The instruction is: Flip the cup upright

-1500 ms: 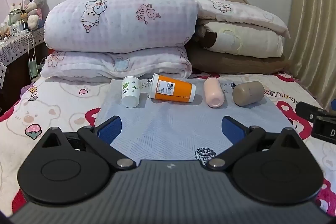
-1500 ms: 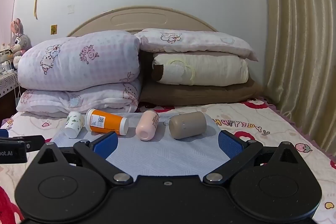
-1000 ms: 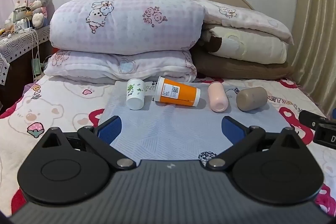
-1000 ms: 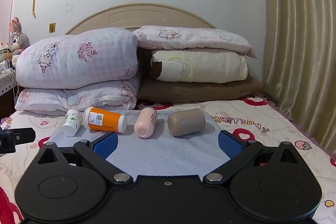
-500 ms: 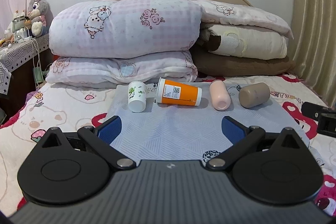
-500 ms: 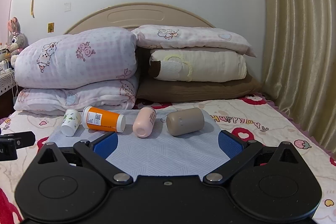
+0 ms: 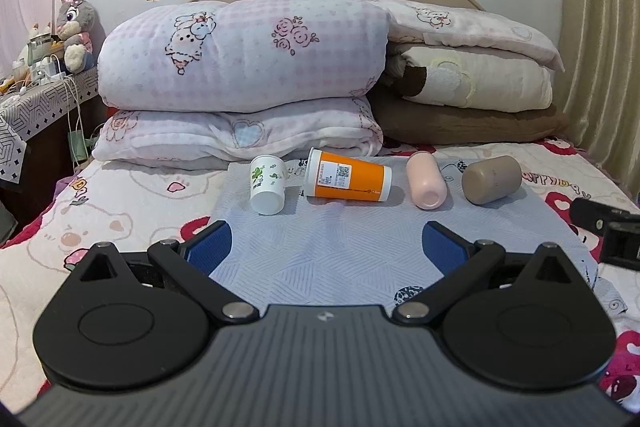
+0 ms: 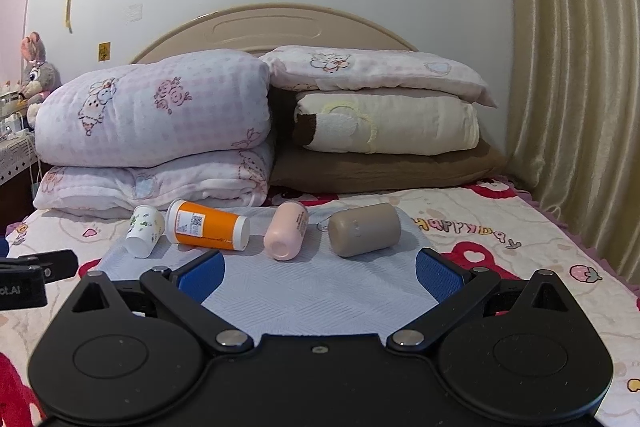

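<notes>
Several cups lie on their sides in a row on a light blue cloth (image 7: 328, 251) on the bed: a small white cup with green print (image 7: 267, 183), an orange cup (image 7: 347, 175), a pink cup (image 7: 425, 179) and a taupe cup (image 7: 492, 179). The same row shows in the right wrist view: white (image 8: 144, 231), orange (image 8: 208, 225), pink (image 8: 286, 235), taupe (image 8: 364, 229). My left gripper (image 7: 326, 247) is open and empty, short of the cups. My right gripper (image 8: 318, 277) is open and empty, short of the pink and taupe cups.
Stacked pillows and folded quilts (image 7: 244, 67) stand right behind the cups against the headboard (image 8: 276, 27). A curtain (image 8: 576, 87) hangs at the right. A side table with a plush rabbit (image 7: 74, 23) and cables is at the left. Each gripper shows at the other view's edge.
Both grippers have drifted slightly nearer the cups and the views have shifted a little. The cups have not moved and both grippers stay open.
</notes>
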Demonstrator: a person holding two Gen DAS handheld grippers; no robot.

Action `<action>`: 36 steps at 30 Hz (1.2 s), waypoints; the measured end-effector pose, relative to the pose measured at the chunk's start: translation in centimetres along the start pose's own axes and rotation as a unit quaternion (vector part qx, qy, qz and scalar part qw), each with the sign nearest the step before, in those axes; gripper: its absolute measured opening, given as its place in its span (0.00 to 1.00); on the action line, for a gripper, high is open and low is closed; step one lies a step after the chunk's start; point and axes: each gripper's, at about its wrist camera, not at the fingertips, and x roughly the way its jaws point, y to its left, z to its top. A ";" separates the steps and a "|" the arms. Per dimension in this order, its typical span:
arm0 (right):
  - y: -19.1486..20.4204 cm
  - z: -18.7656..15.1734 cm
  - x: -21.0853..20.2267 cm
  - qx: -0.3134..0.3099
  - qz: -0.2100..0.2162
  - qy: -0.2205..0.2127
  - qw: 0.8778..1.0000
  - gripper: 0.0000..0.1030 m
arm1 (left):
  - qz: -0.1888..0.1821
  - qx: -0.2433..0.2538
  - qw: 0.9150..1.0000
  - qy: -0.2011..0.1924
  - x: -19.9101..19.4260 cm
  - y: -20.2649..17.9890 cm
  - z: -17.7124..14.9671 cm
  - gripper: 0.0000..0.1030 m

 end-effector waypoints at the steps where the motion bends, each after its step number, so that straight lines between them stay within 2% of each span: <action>1: 0.2 -0.1 0.0 -0.001 0.003 0.000 1.000 1.00 | 0.000 0.000 1.000 0.000 0.0 0.0 0.0 1.00; 6: 1.1 -0.4 -0.1 -0.008 0.020 -0.001 1.000 1.00 | 0.004 0.002 1.000 0.003 0.2 0.3 -0.2 1.00; 22: 2.3 -0.4 0.2 -0.005 0.038 -0.002 0.999 1.00 | -0.005 0.003 1.000 0.005 0.4 0.0 -0.2 1.00; 36: 2.3 -0.4 0.1 -0.005 0.041 0.006 0.999 1.00 | 0.000 0.003 1.000 0.009 0.4 -0.1 -0.5 1.00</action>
